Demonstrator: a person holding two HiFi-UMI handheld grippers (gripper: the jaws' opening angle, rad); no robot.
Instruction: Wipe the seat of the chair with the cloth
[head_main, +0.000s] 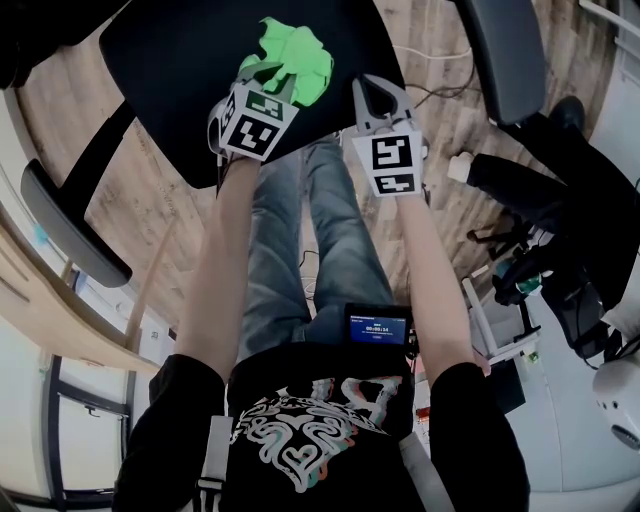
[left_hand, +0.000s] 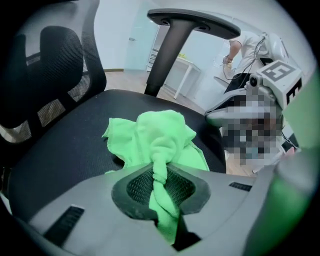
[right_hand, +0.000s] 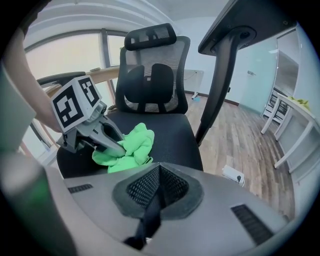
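Note:
A bright green cloth (head_main: 297, 52) lies bunched on the black chair seat (head_main: 170, 70). My left gripper (head_main: 266, 78) is shut on the cloth's near edge; in the left gripper view a twisted strand of the cloth (left_hand: 161, 182) runs between the closed jaws while the rest of it rests on the seat (left_hand: 60, 155). Just to the right, over the seat's front edge, my right gripper (head_main: 378, 92) is shut with nothing in it. The right gripper view shows its jaws (right_hand: 159, 186) closed and empty, with the left gripper (right_hand: 102, 137) and the cloth (right_hand: 131, 146) on the seat (right_hand: 172, 132) ahead.
The chair's backrest (right_hand: 150, 70) rises behind the seat, with armrests (head_main: 70, 235) (head_main: 505, 55) on each side. A seated person in dark clothes (head_main: 570, 190) is at the right. A white table (left_hand: 187, 67) stands on the wood floor, and a power strip (right_hand: 233, 175) lies there.

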